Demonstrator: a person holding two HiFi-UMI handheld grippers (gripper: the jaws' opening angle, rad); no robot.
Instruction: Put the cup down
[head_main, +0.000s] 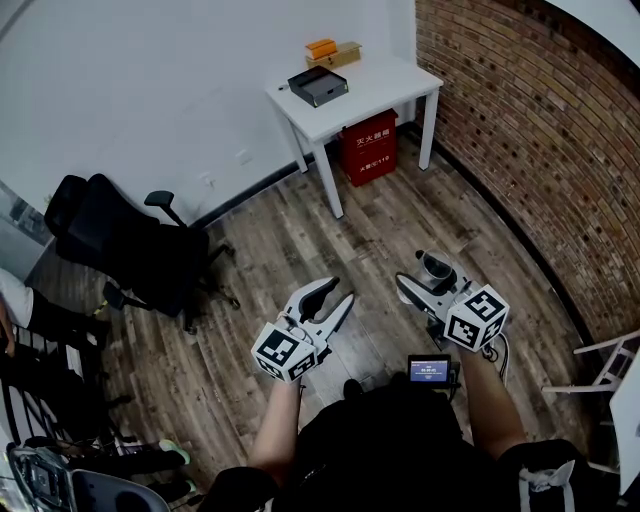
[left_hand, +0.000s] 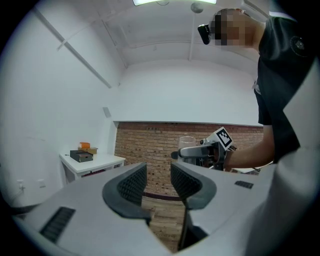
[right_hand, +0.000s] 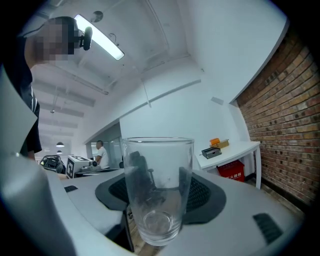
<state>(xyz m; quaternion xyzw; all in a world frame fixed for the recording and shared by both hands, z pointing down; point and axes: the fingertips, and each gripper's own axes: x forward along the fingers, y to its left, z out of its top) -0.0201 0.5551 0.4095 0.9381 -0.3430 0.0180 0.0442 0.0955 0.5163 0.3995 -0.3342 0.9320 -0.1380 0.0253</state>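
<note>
A clear glass cup (right_hand: 158, 185) stands upright between the dark pads (right_hand: 204, 194) of my right gripper (right_hand: 159, 196), which is shut on it. In the head view the cup (head_main: 437, 267) is held in the right gripper (head_main: 424, 276) over the wooden floor, at waist height, far from the white table (head_main: 385, 85). My left gripper (head_main: 335, 296) is beside it on the left, open, with nothing between its fingers. In the left gripper view its jaws (left_hand: 158, 182) stand apart, and the right gripper (left_hand: 195, 151) with the cup (left_hand: 186, 142) shows beyond them.
The white table stands against the far wall with a black box (head_main: 318, 86) and orange items (head_main: 321, 47) on it, and a red box (head_main: 368, 146) beneath. A black office chair (head_main: 130, 245) is at left. A brick wall (head_main: 540, 130) runs along the right.
</note>
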